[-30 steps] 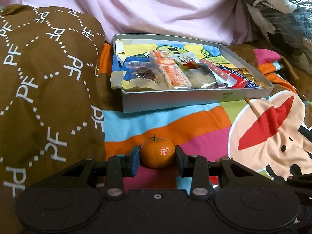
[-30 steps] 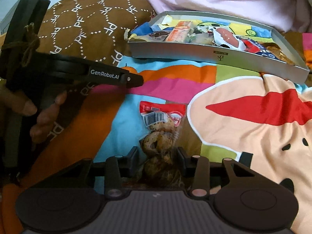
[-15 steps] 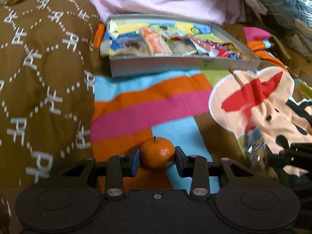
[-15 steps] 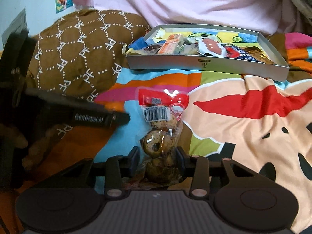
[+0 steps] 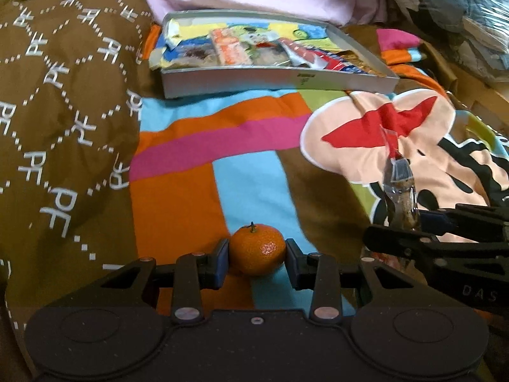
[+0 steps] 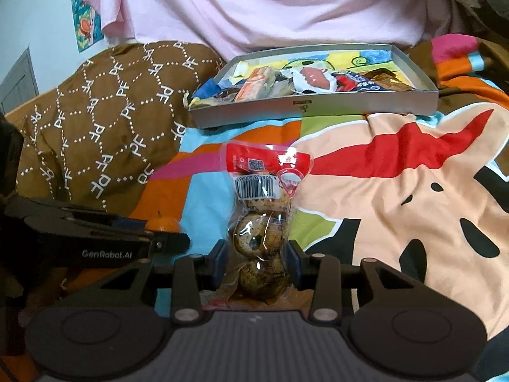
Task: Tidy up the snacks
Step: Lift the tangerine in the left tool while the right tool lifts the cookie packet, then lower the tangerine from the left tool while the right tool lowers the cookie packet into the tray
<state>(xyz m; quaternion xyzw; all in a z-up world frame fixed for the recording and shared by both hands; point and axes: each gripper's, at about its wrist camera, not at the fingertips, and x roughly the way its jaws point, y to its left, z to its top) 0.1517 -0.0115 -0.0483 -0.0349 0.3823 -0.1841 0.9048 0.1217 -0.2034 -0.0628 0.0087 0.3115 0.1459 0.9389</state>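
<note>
I have the left gripper [image 5: 257, 259] pinching the mandarin [image 5: 257, 249] and the right gripper [image 6: 257, 262] pinching the bag of spotted eggs [image 6: 262, 219] — both snacks are lifted off the colourful bedspread [image 5: 254, 178]. A second ago the left one was close to the grey box [image 5: 280, 78]; now the box sits far off, so both arms have pulled back and neither snack is delivered yet.

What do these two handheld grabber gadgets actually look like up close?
Both are matte black plastic. Each has two round discs at the base, silver rivets on angular linkage arms, and blue-padded jaws. The left gripper is lettered "GenRobot.AI" along its side, the right gripper "DAS". No cables or sleeves show.
</note>
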